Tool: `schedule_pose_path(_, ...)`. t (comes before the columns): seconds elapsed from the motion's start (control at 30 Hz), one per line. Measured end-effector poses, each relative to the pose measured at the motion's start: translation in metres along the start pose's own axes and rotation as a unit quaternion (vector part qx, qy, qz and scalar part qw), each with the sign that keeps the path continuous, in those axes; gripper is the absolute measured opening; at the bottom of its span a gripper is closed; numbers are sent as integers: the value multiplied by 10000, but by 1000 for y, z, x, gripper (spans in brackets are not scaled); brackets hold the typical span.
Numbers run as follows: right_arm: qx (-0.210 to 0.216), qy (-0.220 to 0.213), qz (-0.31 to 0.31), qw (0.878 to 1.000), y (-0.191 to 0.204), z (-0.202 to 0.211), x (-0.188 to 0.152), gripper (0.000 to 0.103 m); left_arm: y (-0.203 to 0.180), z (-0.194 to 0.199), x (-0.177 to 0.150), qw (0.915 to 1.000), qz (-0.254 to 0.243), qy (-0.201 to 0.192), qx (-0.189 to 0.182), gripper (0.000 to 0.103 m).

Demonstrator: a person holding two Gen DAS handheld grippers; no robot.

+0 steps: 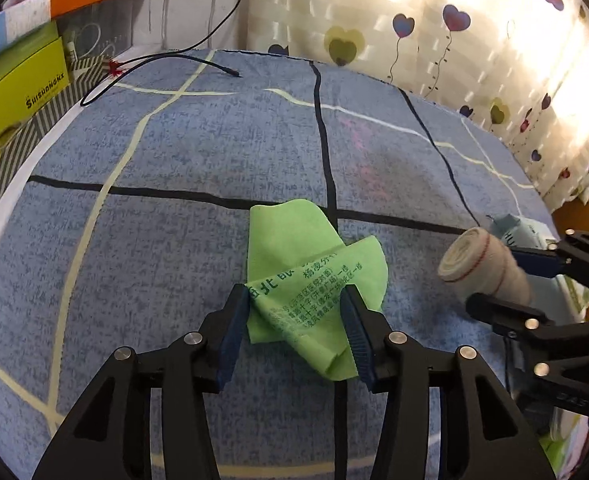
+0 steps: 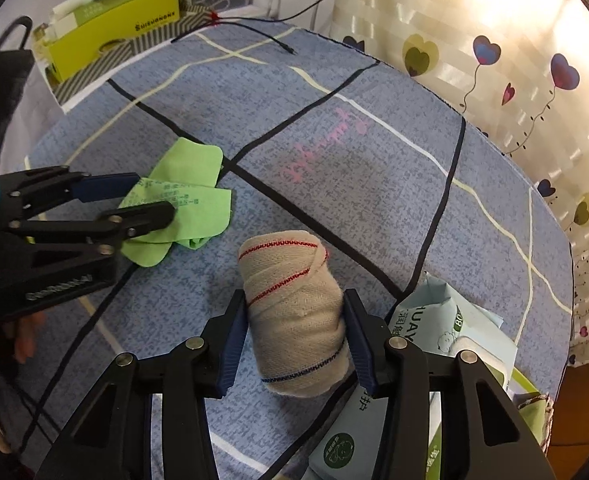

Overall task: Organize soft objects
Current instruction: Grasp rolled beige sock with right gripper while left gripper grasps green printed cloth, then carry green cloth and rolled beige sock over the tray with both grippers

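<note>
A crumpled green cloth (image 1: 306, 276) with printed text lies on the blue checked bed cover (image 1: 174, 240). My left gripper (image 1: 296, 294) is open, its two fingers on either side of the cloth's near part. The cloth also shows in the right wrist view (image 2: 182, 196), with the left gripper (image 2: 154, 196) around it. My right gripper (image 2: 294, 308) is shut on a beige rolled bandage (image 2: 294, 312) with red and blue stitched lines, holding it just above the cover. The bandage (image 1: 486, 264) and right gripper (image 1: 506, 280) show at the right of the left wrist view.
Wet-wipe packs (image 2: 434, 360) lie at the bed's right corner under the right gripper. A black cable (image 1: 166, 68) lies at the far edge. Green and orange boxes (image 1: 18, 92) are stacked at the far left. A heart-patterned curtain (image 1: 474, 40) hangs behind.
</note>
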State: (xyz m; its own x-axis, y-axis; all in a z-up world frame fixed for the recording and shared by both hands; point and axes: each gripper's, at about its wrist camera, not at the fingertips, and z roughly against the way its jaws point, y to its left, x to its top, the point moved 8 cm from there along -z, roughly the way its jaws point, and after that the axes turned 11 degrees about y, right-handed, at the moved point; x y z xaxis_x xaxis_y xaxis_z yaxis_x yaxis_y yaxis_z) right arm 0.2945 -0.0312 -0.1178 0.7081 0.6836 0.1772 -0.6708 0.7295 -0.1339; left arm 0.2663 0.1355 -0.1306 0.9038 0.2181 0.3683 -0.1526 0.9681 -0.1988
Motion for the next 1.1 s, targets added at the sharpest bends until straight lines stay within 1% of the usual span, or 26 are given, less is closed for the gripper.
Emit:
schedule_pose_path(0.03, 10, -14, -18, 10000, -1, 1, -1, 46, -1, -1, 1, 10000, -6, 4, 39, 49)
schedule_pose_path(0.2, 50, -91, -71, 9999, -3, 7, -4, 46, -8, -5, 1, 9984, -244, -32, 515, 49)
schedule_pose_path(0.23, 62, -115, -83, 9999, -2, 9, -5, 46, -7, -5, 1, 9983, -236, -40, 528, 47)
schedule_pose_path(0.27, 68, -134, -90, 9998, -2, 11, -5, 46, -6, -4, 0, 9982, -203, -48, 556, 44)
schedule_pose_path(0.3, 78, -162, -100, 9998, -2, 14, -7, 46, -4, -4, 0, 9979, -190, -51, 618, 36)
schedule_pose_path(0.33, 90, -182, -111, 9997, -2, 16, -7, 46, -2, -2, 0, 9980, -154, -54, 606, 27)
schedule_pose_path(0.4, 104, -222, -128, 9996, -2, 20, -9, 46, 0, 0, -1, 9985, -93, -30, 544, 17)
schedule_pose_path(0.47, 123, -281, -154, 9994, -1, 25, -11, 46, 1, 2, -3, 9986, -89, -30, 515, 11)
schedule_pose_path(0.5, 138, -308, -165, 9993, -1, 27, -12, 46, 1, 4, -4, 9986, -93, -41, 512, 7)
schedule_pose_path(0.63, 160, -407, -217, 9988, -1, 37, -17, 46, -1, 15, -11, 9993, -86, -147, 333, 5)
schedule_pose_path(0.8, 224, -573, -297, 9977, 0, 51, -27, 46, -3, 39, -21, 9994, -9, -320, 93, 5)
schedule_pose_path(1.1, 475, -1010, -568, 9921, 4, 84, -57, 46, -4, 93, -47, 9962, 251, -794, -258, 5)
